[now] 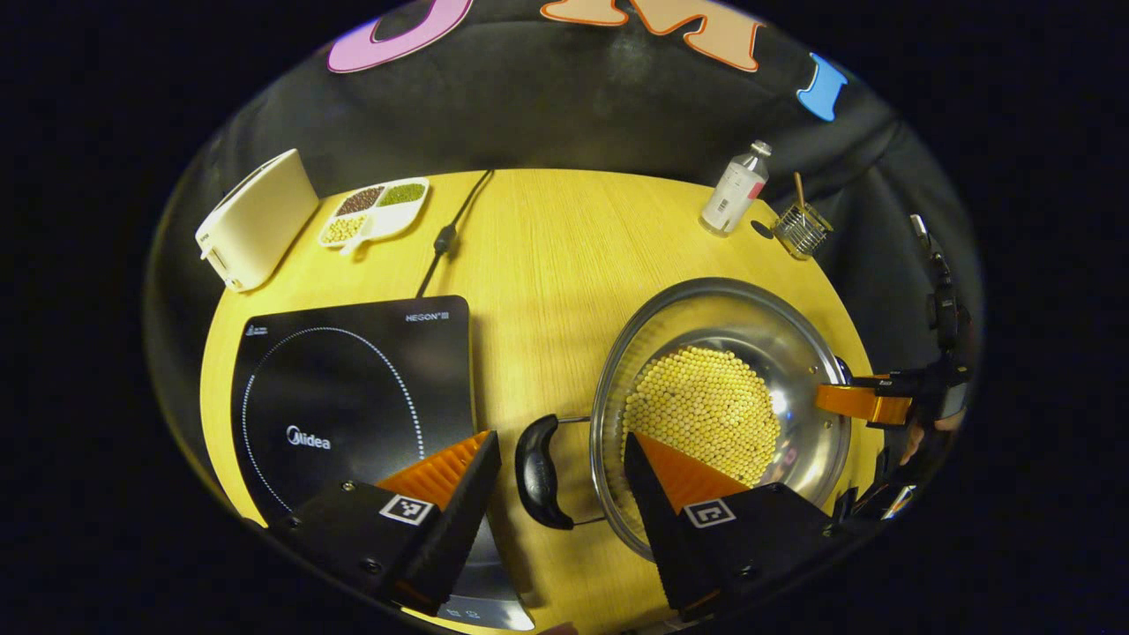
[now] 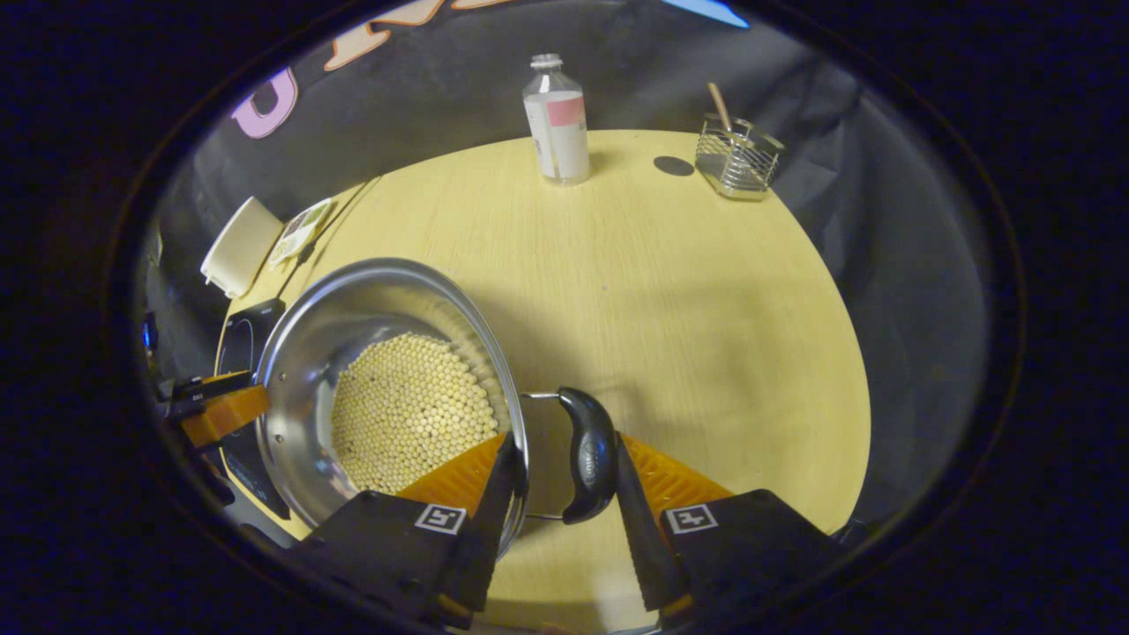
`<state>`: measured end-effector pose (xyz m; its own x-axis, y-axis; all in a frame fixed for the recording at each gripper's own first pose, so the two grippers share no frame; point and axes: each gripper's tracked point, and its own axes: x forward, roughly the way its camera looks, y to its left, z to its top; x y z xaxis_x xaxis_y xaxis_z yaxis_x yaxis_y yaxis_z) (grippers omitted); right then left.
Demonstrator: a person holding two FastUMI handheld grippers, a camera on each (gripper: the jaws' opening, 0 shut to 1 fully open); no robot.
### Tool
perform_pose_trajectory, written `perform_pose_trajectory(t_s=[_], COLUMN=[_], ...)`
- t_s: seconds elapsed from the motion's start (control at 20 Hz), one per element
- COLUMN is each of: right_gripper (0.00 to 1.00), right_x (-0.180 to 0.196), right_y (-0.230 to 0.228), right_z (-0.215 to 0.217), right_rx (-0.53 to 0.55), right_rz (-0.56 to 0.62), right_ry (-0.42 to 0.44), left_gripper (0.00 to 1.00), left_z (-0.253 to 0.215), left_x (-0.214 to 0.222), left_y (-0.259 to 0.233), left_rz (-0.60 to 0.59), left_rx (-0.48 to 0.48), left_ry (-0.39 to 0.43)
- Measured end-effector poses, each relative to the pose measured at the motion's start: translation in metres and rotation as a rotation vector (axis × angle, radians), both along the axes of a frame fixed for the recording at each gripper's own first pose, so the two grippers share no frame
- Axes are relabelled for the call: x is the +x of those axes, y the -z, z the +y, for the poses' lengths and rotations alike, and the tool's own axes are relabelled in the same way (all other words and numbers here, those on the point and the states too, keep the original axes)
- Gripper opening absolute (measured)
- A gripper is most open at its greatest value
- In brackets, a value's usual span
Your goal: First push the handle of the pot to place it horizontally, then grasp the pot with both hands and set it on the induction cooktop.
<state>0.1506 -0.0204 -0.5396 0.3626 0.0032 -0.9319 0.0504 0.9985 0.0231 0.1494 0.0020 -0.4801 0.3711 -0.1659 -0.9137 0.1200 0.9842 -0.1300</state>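
Handles level, both tongs open astride the pot's (image 1: pixel 719 414) side handles, ungripped; lift to induction cooktop (image 1: pixel 353 397) remains.

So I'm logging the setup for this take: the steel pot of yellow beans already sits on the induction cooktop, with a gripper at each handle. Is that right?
Not quite. In the left gripper view the pot stands on the wooden table, beside the induction cooktop, not on it. The rest holds: the left gripper straddles one black handle and the right gripper the other handle.
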Motion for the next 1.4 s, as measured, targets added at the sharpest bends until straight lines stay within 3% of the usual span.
perform_pose_trajectory(t_s=[0.1, 0.15, 0.2, 0.25, 0.3, 0.5, 0.6, 0.75, 0.95, 1.2, 1.25, 1.35, 1.4], right_gripper=[0.65, 0.63, 0.61, 0.61, 0.62, 0.65, 0.58, 0.54, 0.46, 0.49, 0.45, 0.49, 0.45], right_x=[-0.001, 0.0, 0.001, 0.0, -0.001, 0.001, 0.001, 0.001, 0.002, 0.005, 0.006, 0.006, 0.007], right_y=[0.003, 0.002, 0.002, 0.004, 0.005, 0.006, 0.007, 0.008, 0.006, -0.004, -0.007, -0.008, -0.01], right_z=[0.003, 0.002, 0.002, 0.002, 0.003, 0.004, 0.004, 0.004, 0.006, 0.006, 0.006, 0.005, 0.005], right_rx=[0.007, 0.007, 0.01, 0.015, 0.02, 0.02, 0.021, 0.016, 0.018, 0.033, 0.037, 0.044, 0.047], right_rz=[0.006, 0.004, 0.004, 0.013, 0.021, 0.019, 0.015, 0.007, 0.009, -0.024, -0.031, -0.047, -0.054], right_ry=[-0.005, -0.004, -0.007, -0.008, -0.006, -0.007, -0.004, -0.007, -0.003, -0.021, -0.023, -0.026, -0.029], left_gripper=[0.81, 0.83, 0.76, 0.82, 0.75, 0.68, 0.69, 0.68, 0.61, 0.61, 0.61, 0.6, 0.61], left_z=[-0.002, -0.001, -0.001, -0.001, -0.001, 0.003, 0.002, 0.002, 0.002, 0.004, 0.004, 0.004, 0.004], left_x=[-0.001, -0.001, -0.001, -0.002, -0.002, 0.001, 0.0, 0.0, -0.008, -0.014, -0.015, -0.019, -0.021], left_y=[0.008, 0.012, 0.017, 0.021, 0.025, 0.036, 0.036, 0.038, 0.033, 0.011, 0.005, -0.006, -0.011], left_rz=[0.022, 0.03, 0.041, 0.051, 0.06, 0.079, 0.078, 0.079, 0.114, 0.072, 0.065, 0.05, 0.04], left_rx=[0.002, 0.005, 0.007, 0.008, 0.013, 0.039, 0.029, 0.028, 0.025, 0.023, 0.025, 0.028, 0.03], left_ry=[0.003, 0.001, -0.003, -0.009, -0.012, -0.018, -0.013, -0.008, -0.038, -0.058, -0.058, -0.063, -0.062])
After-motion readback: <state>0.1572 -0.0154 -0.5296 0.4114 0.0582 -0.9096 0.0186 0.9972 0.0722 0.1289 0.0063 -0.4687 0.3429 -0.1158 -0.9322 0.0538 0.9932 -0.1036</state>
